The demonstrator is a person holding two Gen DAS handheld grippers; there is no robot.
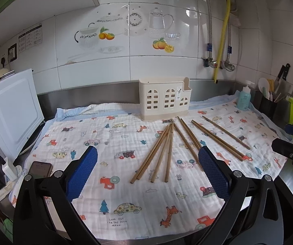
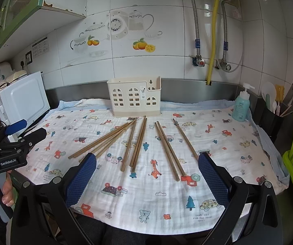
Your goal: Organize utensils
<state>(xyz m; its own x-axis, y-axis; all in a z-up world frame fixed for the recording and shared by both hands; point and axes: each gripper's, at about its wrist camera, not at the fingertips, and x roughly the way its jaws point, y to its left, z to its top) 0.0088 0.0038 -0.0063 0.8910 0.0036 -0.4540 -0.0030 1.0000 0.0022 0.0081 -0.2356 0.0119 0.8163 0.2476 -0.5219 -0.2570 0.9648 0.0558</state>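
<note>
nine chopsticks [image 2: 138,143] lie fanned, far tips toward the holder [image 2: 134,100].

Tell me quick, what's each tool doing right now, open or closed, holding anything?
Left tool: open, holding nothing.
Right tool: open, holding nothing.

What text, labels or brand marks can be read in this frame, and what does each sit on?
"GenRobot.AI": on the black body of the left gripper, seen from the right wrist.
"LOOK OUT FOR THE ... MOON": printed on the patterned cloth; the middle word is unclear.
Wall notice beside the socket: too small to read.
Soap bottle label: blurred.
Sticker on the cream utensil holder: too small to read.
</note>
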